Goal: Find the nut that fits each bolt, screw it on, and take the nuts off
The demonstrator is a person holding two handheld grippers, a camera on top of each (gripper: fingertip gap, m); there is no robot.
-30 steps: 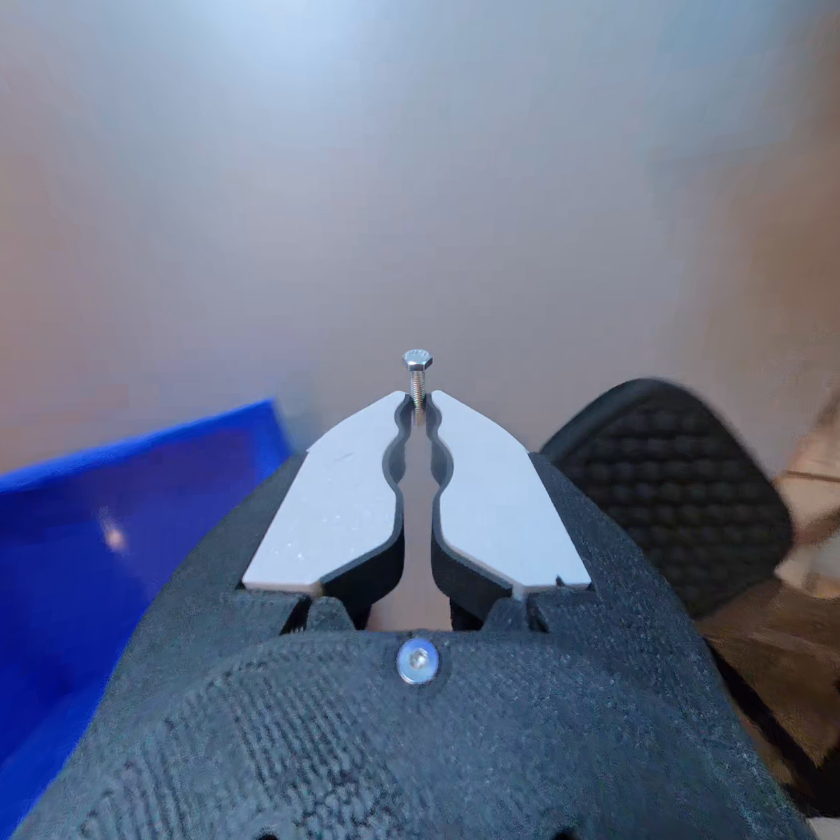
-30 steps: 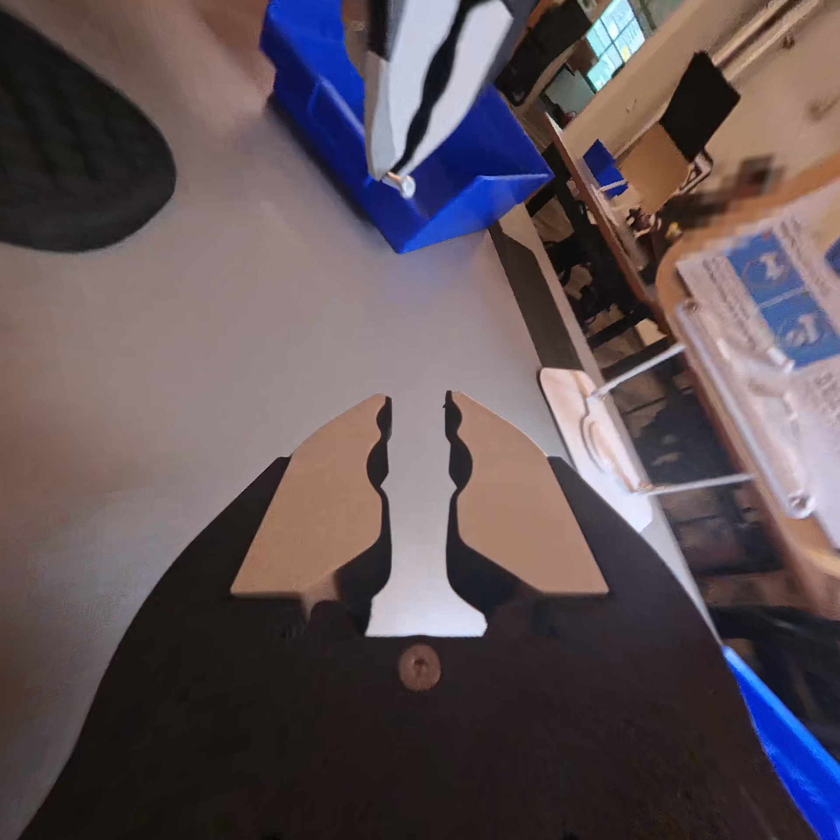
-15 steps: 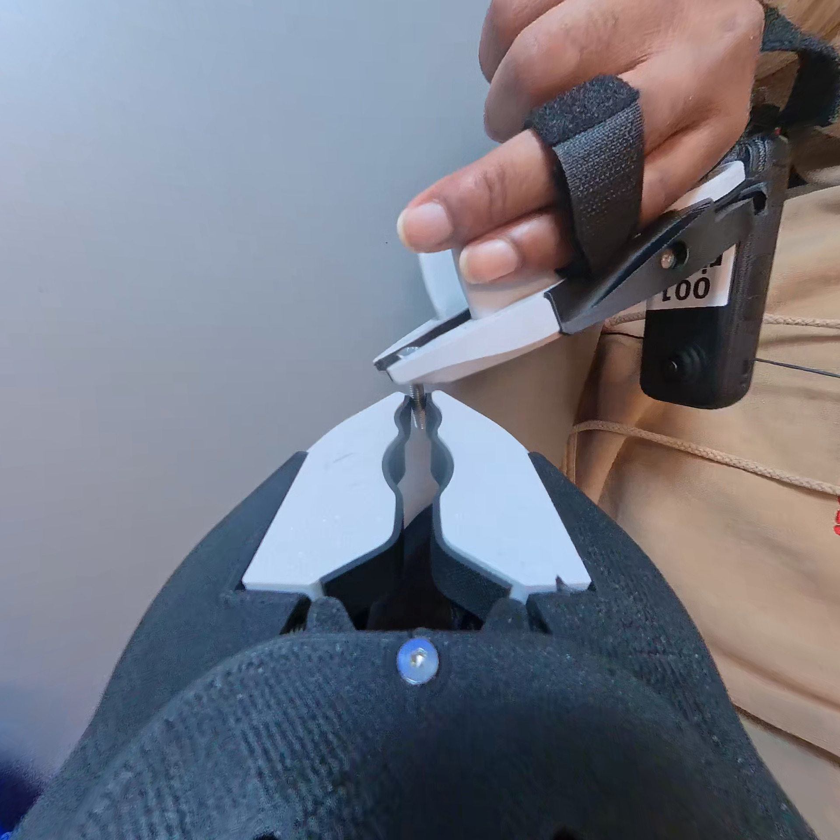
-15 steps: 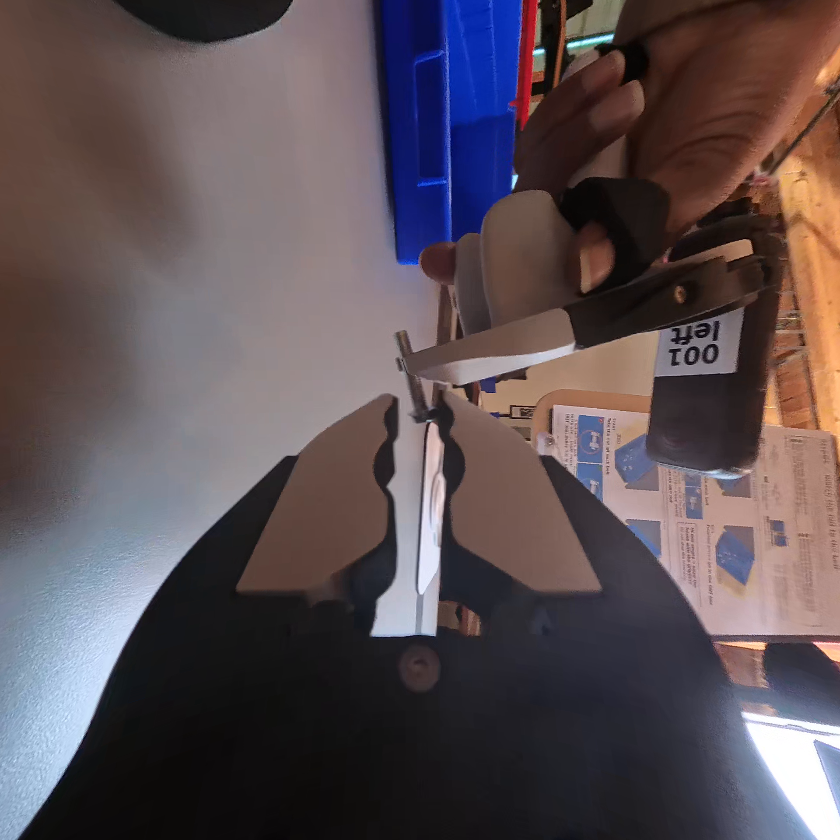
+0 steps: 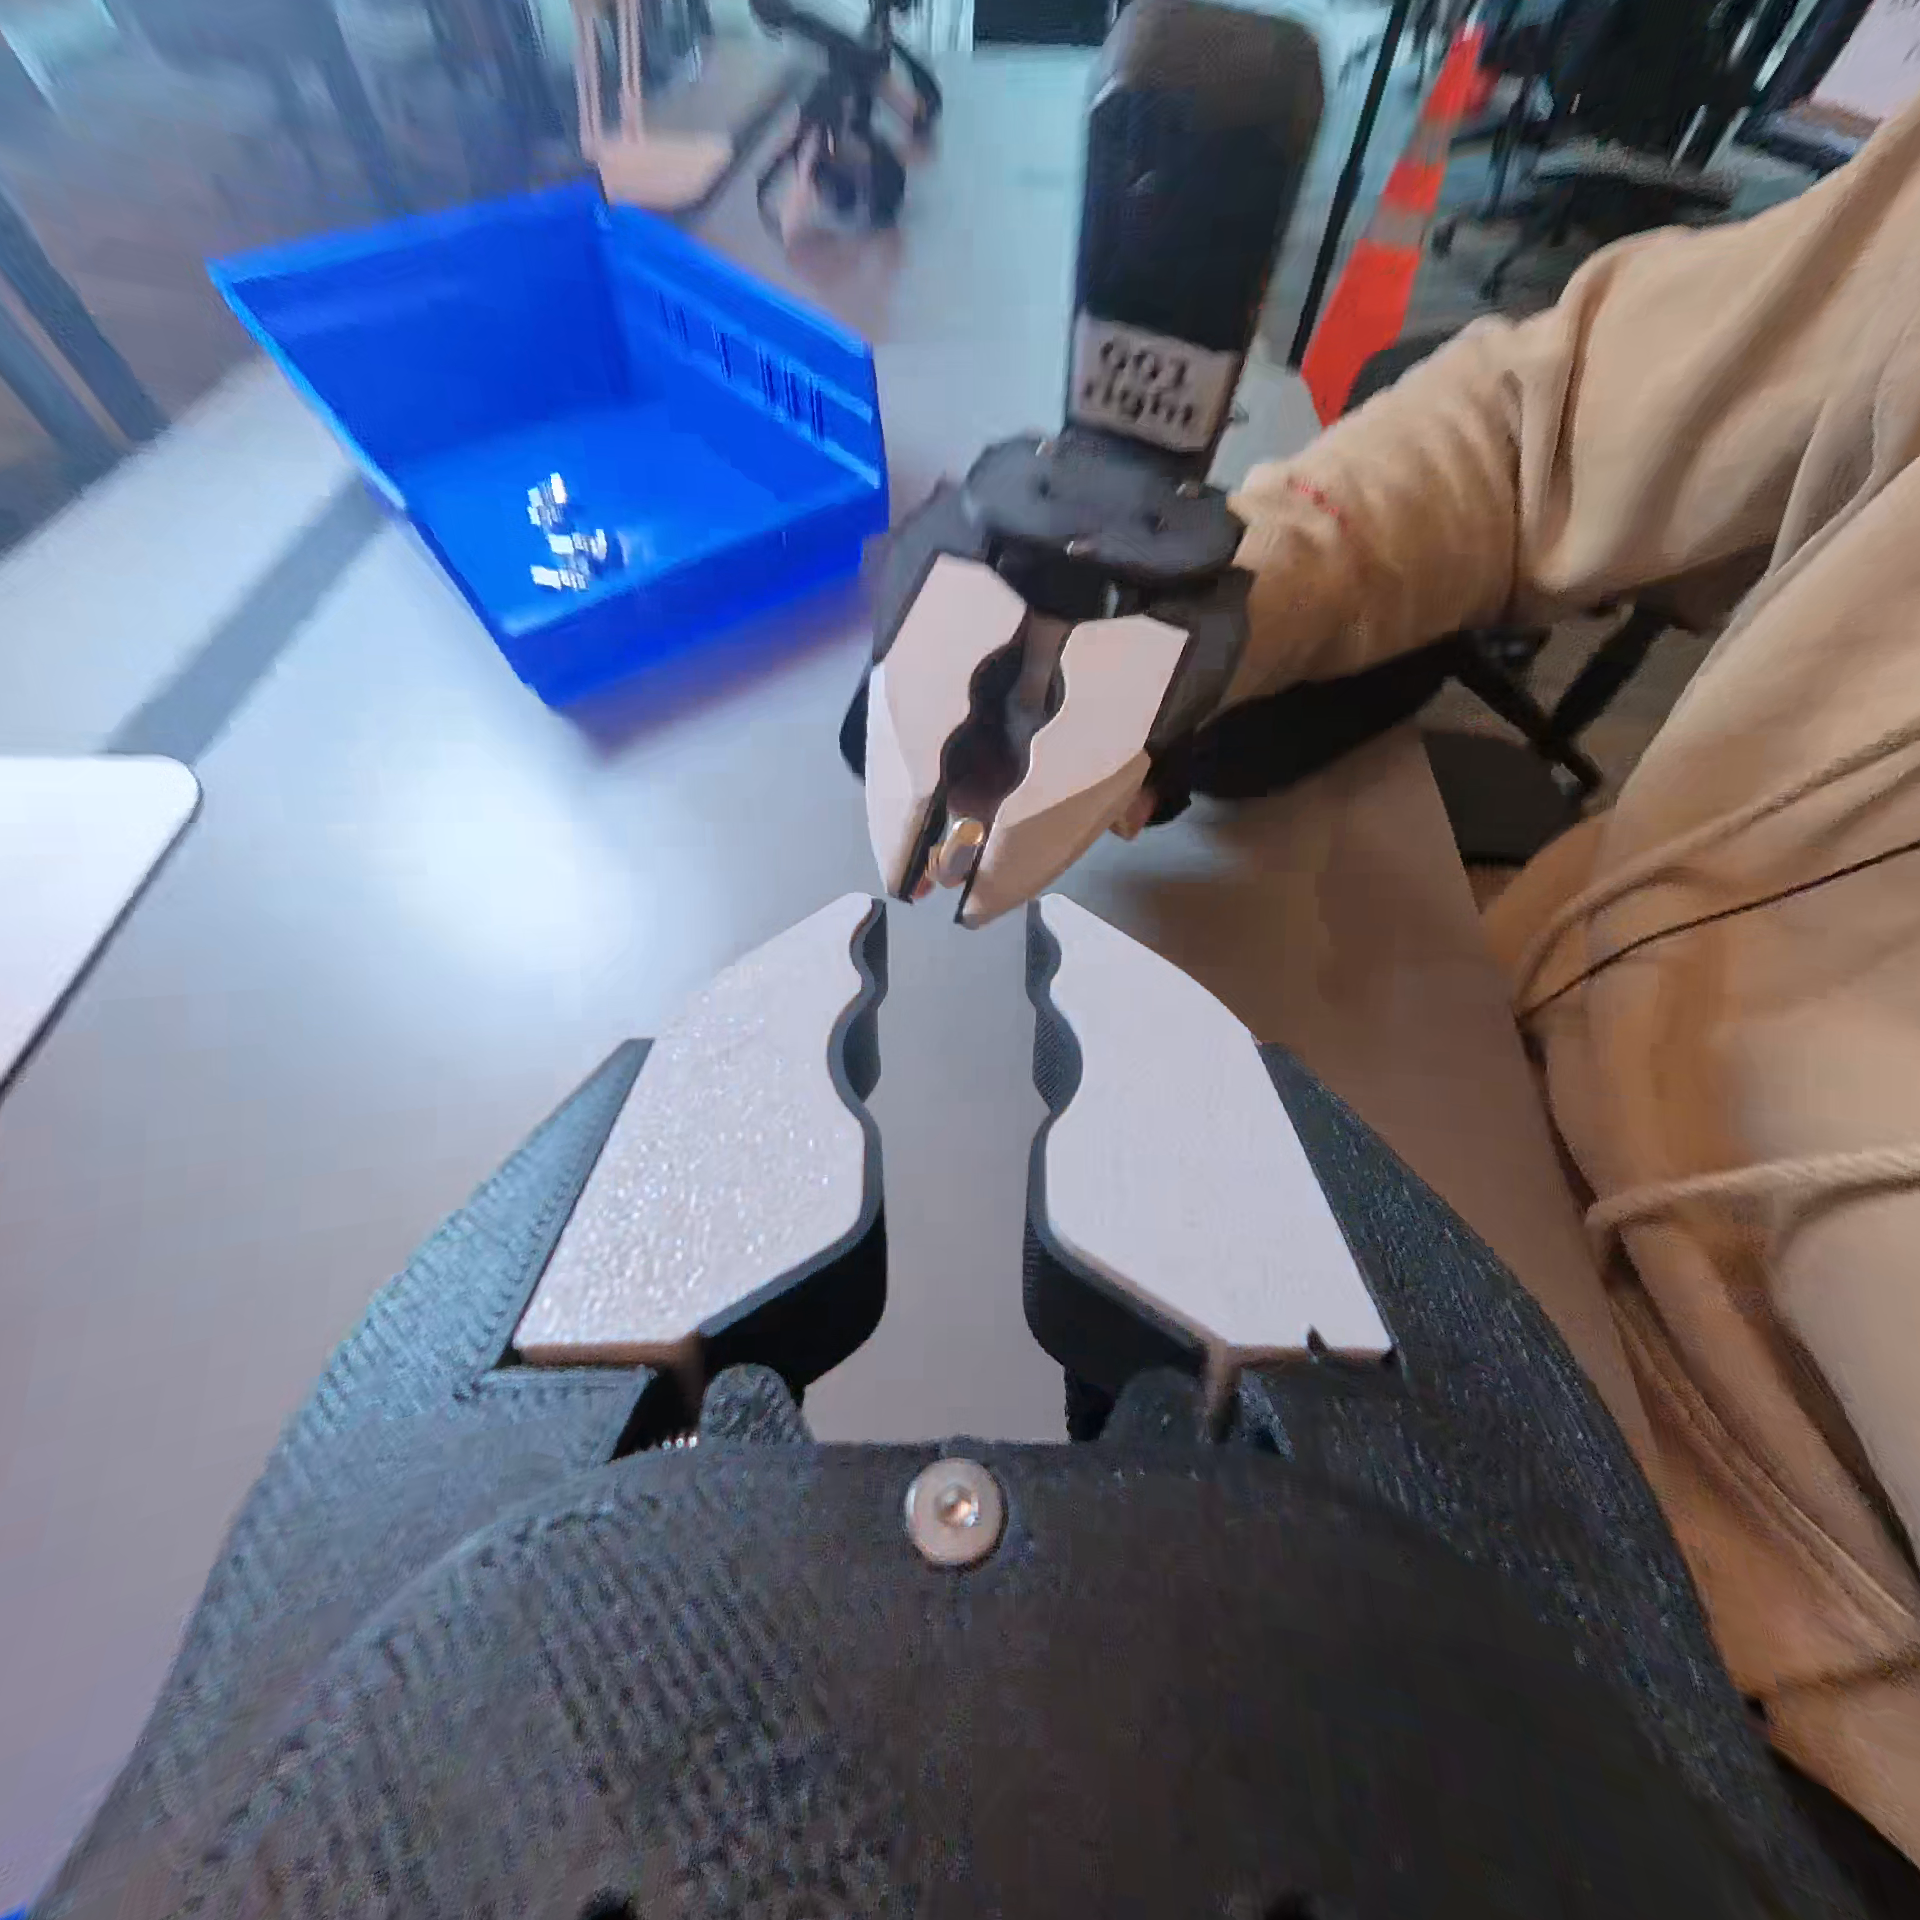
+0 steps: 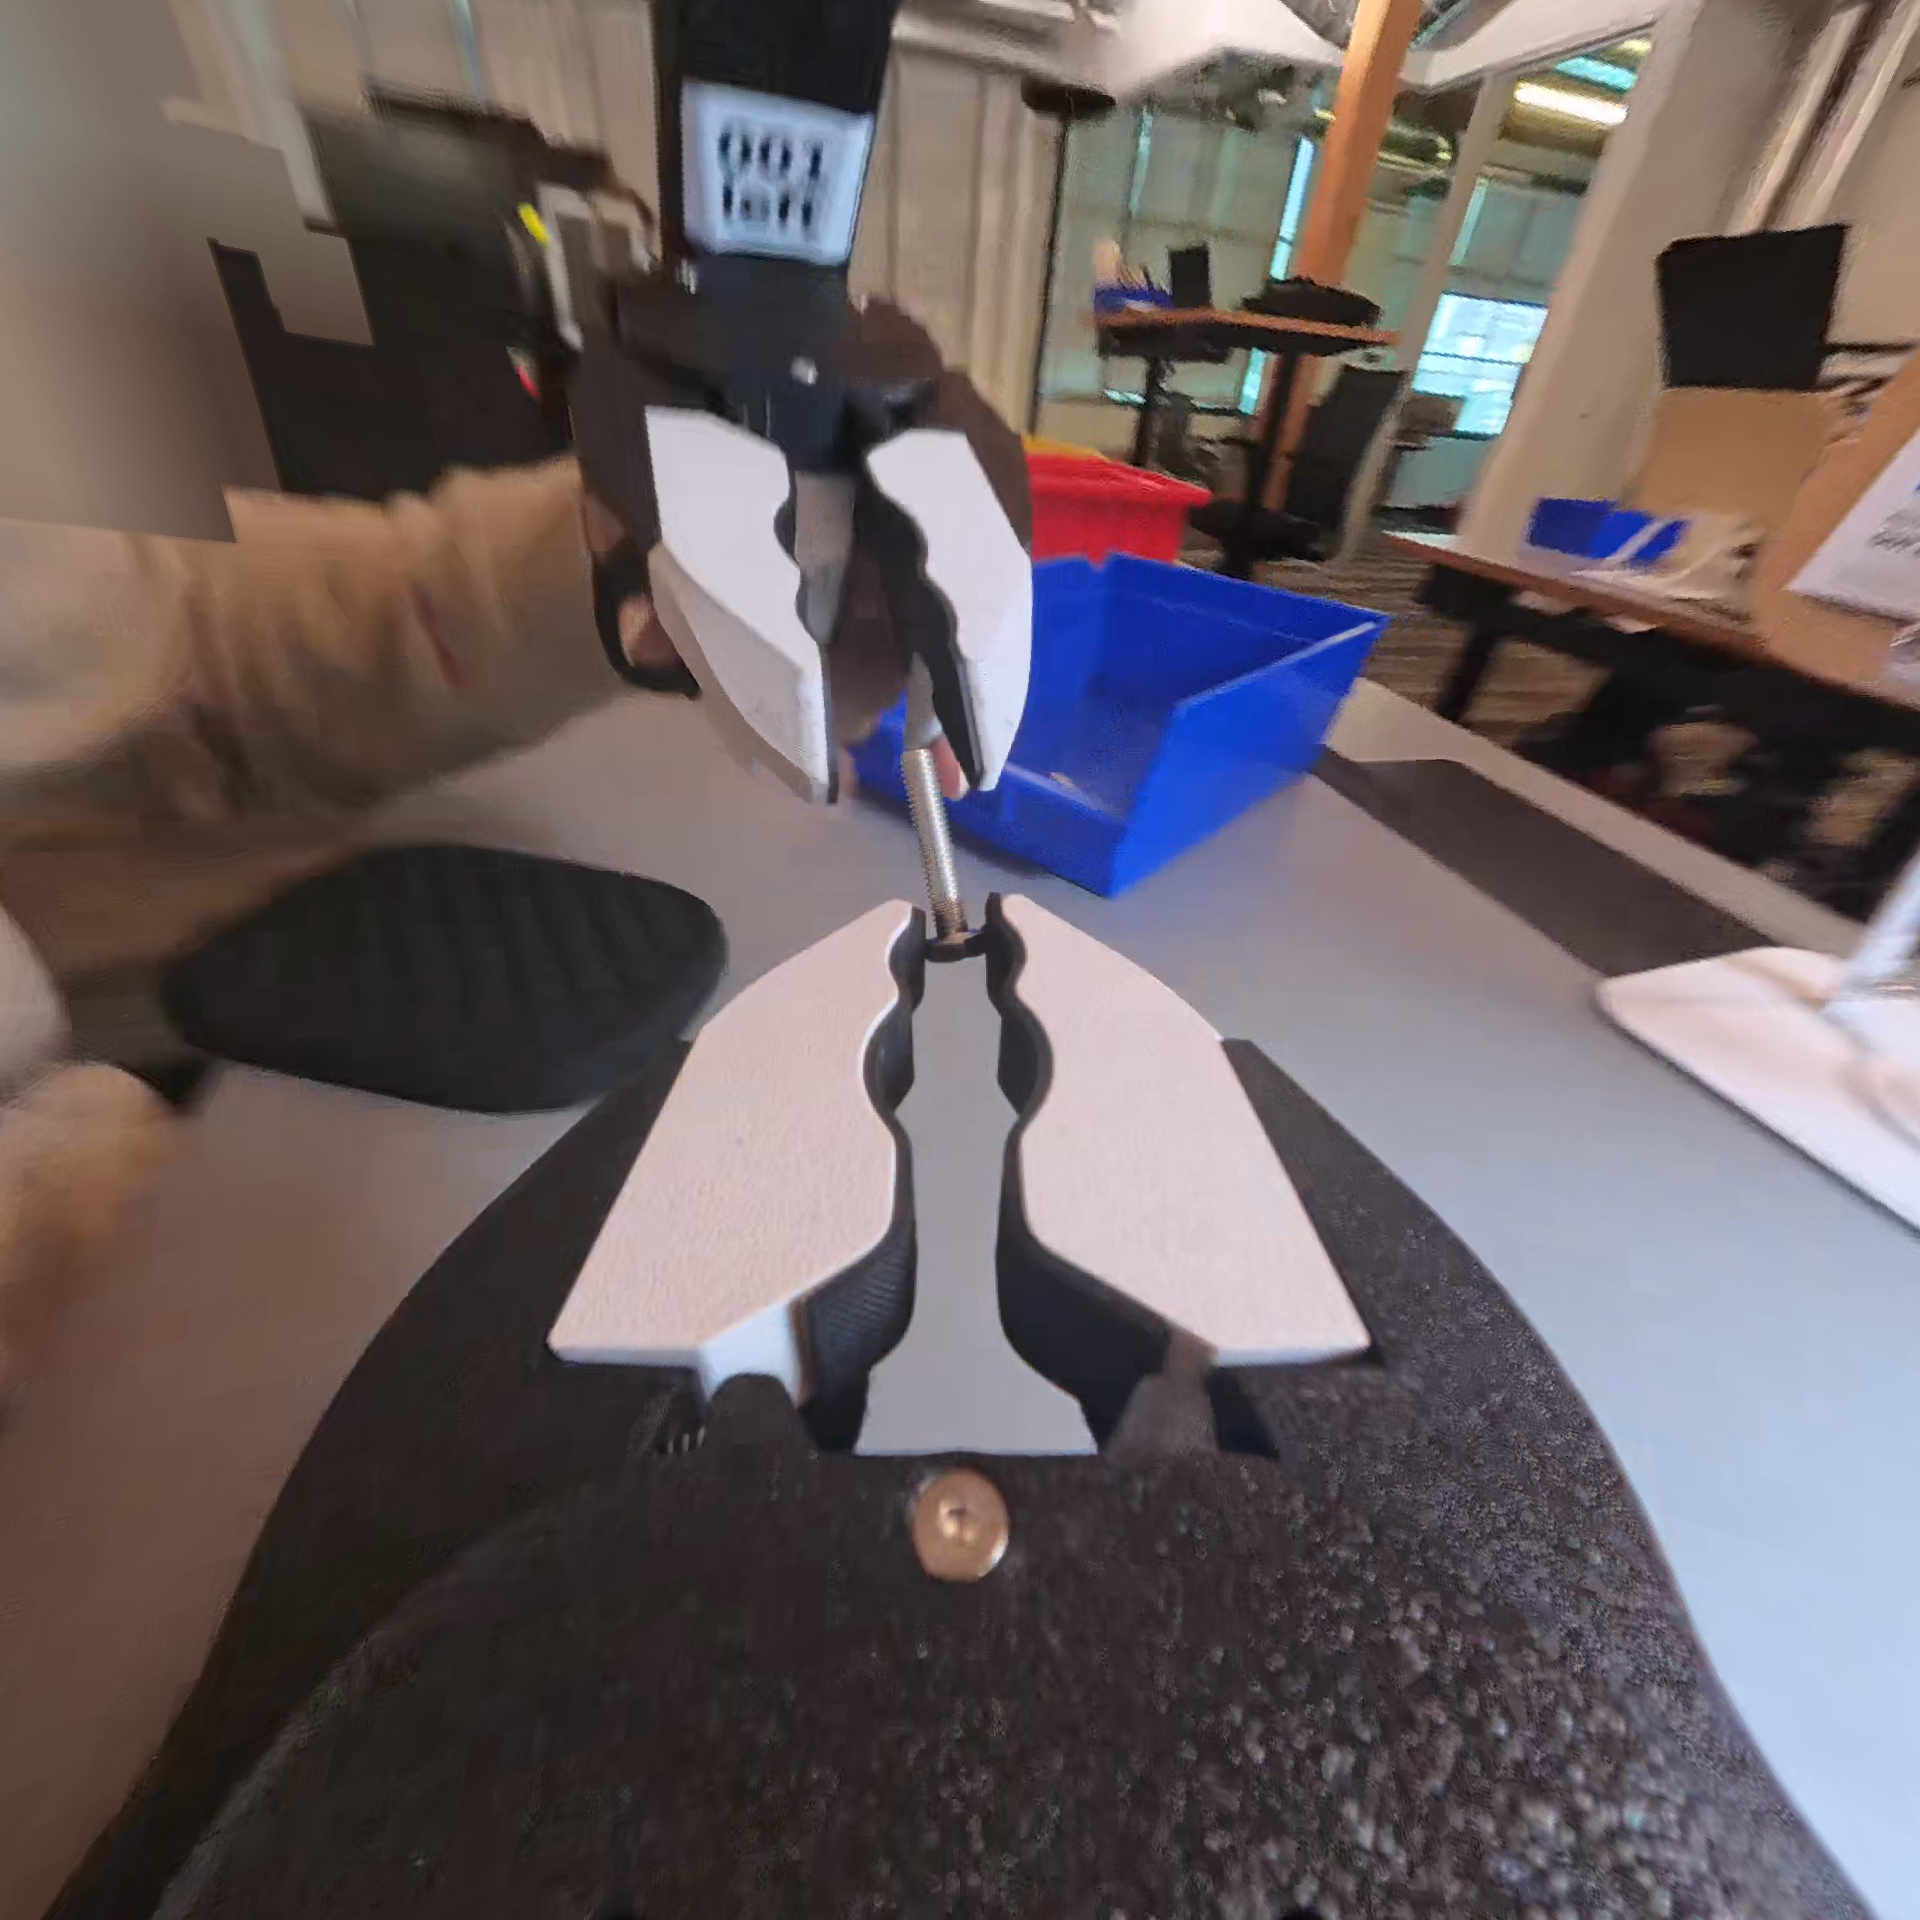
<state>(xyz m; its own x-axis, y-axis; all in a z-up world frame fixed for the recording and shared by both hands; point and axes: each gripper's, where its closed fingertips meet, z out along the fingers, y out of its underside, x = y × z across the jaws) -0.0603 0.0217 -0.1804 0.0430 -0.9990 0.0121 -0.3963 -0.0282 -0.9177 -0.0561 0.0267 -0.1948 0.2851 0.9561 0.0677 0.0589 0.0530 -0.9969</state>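
Note:
A silver bolt [image 6: 932, 831] sticks forward out of my right gripper [image 6: 954, 914], which is shut on its near end. In the left wrist view the same bolt [image 5: 954, 844] shows end-on between the tips of the right gripper [image 5: 937, 906]. My left gripper [image 5: 956, 914] is open and holds nothing; its tips sit just in front of the right gripper's tips. In the right wrist view the left gripper [image 6: 902, 777] hangs above with its fingers apart around the bolt's far end. Both are held above the grey table [image 5: 416, 935].
A blue bin [image 5: 623, 447] with several small nuts [image 5: 566, 540] stands on the table beyond the grippers; it also shows in the right wrist view [image 6: 1195, 707]. A black mat [image 6: 447, 966] lies at the left. A white stand base [image 6: 1766, 1049] is at the right. A beige sleeve [image 5: 1662, 623] is close by.
My left gripper has opened and let go of the bolt. My right gripper has closed on the bolt. Both grippers have swung round to face each other over the table.

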